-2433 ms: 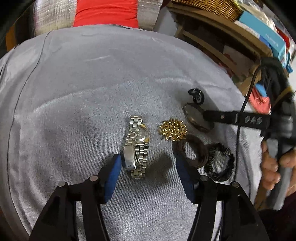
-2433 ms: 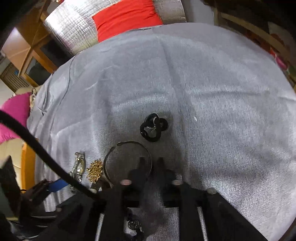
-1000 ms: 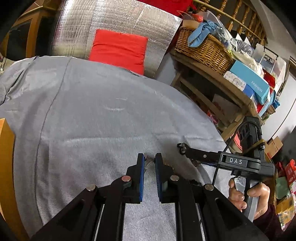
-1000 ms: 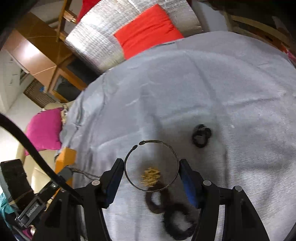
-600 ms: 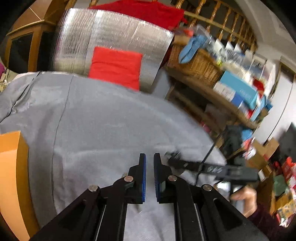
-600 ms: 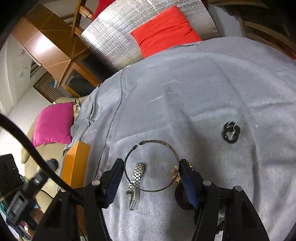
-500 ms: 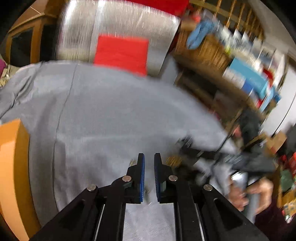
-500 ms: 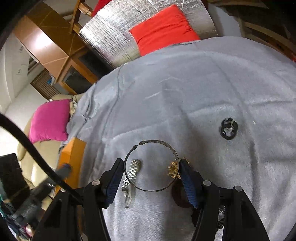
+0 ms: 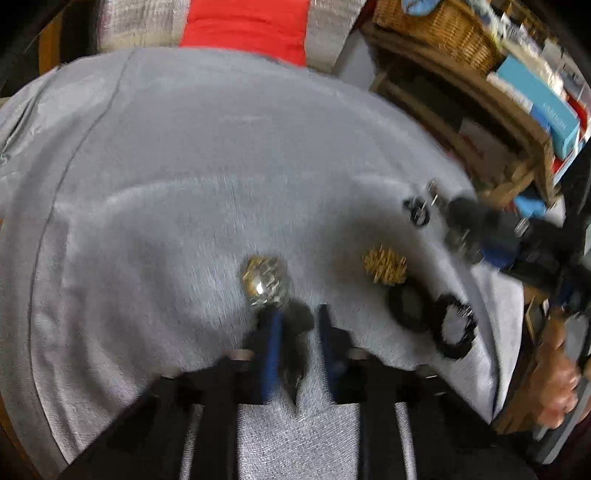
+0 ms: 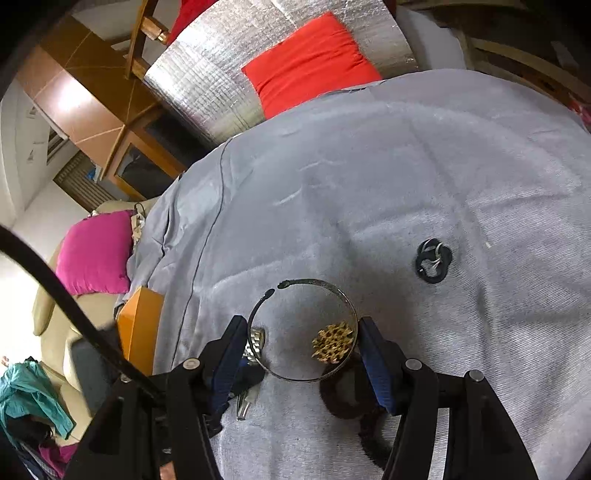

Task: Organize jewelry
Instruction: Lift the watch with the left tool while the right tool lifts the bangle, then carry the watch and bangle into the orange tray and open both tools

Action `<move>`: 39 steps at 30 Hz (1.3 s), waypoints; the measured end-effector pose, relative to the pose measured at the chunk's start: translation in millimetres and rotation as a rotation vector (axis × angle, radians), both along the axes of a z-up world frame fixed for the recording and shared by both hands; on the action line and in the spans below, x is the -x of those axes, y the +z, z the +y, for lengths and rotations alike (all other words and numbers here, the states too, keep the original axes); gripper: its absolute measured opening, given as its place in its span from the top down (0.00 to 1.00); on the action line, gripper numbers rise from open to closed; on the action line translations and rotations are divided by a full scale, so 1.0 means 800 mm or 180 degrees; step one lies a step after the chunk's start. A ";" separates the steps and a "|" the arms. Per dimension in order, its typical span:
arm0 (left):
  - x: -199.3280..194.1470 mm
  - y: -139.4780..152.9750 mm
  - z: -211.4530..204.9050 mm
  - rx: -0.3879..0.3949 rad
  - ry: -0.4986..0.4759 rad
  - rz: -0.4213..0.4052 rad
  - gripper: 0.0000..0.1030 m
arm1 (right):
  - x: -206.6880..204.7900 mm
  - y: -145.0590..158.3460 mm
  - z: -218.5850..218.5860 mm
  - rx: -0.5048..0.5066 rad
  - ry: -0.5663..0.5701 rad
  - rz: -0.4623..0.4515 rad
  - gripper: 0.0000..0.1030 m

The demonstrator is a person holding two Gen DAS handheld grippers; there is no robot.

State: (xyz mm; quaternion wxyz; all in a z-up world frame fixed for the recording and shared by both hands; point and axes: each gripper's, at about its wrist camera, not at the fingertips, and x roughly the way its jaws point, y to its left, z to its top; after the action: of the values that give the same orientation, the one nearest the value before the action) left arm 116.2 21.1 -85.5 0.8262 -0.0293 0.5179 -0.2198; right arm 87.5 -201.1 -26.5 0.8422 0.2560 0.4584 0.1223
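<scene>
My right gripper (image 10: 303, 330) is shut on a thin open metal bangle (image 10: 334, 288), held by its two sides above the grey cloth. Through the bangle I see a gold spiky brooch (image 10: 332, 345), which also shows in the left wrist view (image 9: 384, 266). My left gripper (image 9: 297, 325) is low over the cloth, jaws slightly apart, just behind a silver and gold watch (image 9: 264, 282); the view is blurred. The watch also shows in the right wrist view (image 10: 255, 341). A dark hair tie (image 9: 408, 306) and a black scrunchie (image 9: 456, 330) lie right of the brooch.
A small black looped piece (image 10: 432, 260) lies farther back on the grey-covered table (image 10: 369, 166). An orange box (image 10: 138, 332) sits at the table's left edge. A red cushion (image 10: 310, 59) is behind; shelves with a basket (image 9: 443, 26) stand at the right.
My left gripper has dropped back down toward the cloth and opened a little; the watch lies on the cloth in front of it. My right gripper still holds the bangle, lifted.
</scene>
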 end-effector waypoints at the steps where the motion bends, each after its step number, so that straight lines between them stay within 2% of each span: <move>1: -0.002 -0.003 0.001 0.0033 0.0010 0.0042 0.93 | 0.000 0.001 -0.003 -0.0008 -0.0021 -0.0003 0.38; 3: 0.000 0.002 0.000 0.0057 0.0030 -0.0012 0.96 | 0.001 0.003 -0.010 -0.0028 -0.0053 -0.0016 0.38; 10: 0.020 0.047 0.006 0.0291 0.0013 -0.0358 0.96 | 0.009 0.011 -0.020 -0.0040 -0.0073 -0.0100 0.38; 14: 0.026 0.066 0.023 0.0507 0.0093 -0.0380 0.96 | 0.012 0.014 -0.018 -0.0069 -0.0065 -0.0136 0.38; 20: 0.051 0.121 0.067 0.0863 0.0212 -0.0610 0.96 | 0.016 0.028 0.007 -0.0133 0.0039 -0.0251 0.38; 22: 0.064 0.143 0.088 0.0995 0.0269 -0.0727 0.96 | 0.020 0.037 0.022 -0.0142 0.0100 -0.0324 0.38; 26: 0.093 0.189 0.135 0.1099 0.0433 -0.1077 0.96 | 0.031 0.056 0.058 -0.0172 0.0274 -0.0477 0.38; 29: 0.119 0.218 0.172 0.1076 0.0573 -0.1328 0.96 | 0.042 0.074 0.105 -0.0130 0.0505 -0.0604 0.38; 33: 0.149 0.244 0.237 0.0869 0.0843 -0.1606 0.96 | 0.059 0.096 0.173 -0.0073 0.0850 -0.0785 0.38; 39: 0.164 0.234 0.329 0.0631 0.1302 -0.1633 0.96 | 0.069 0.108 0.276 -0.0092 0.1294 -0.0819 0.38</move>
State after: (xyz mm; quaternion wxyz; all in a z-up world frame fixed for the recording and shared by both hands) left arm -14.8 284.0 101.8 0.9497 -0.1564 0.2527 -0.0990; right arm 32.3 19.9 59.6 0.8480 0.1527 0.3877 0.3275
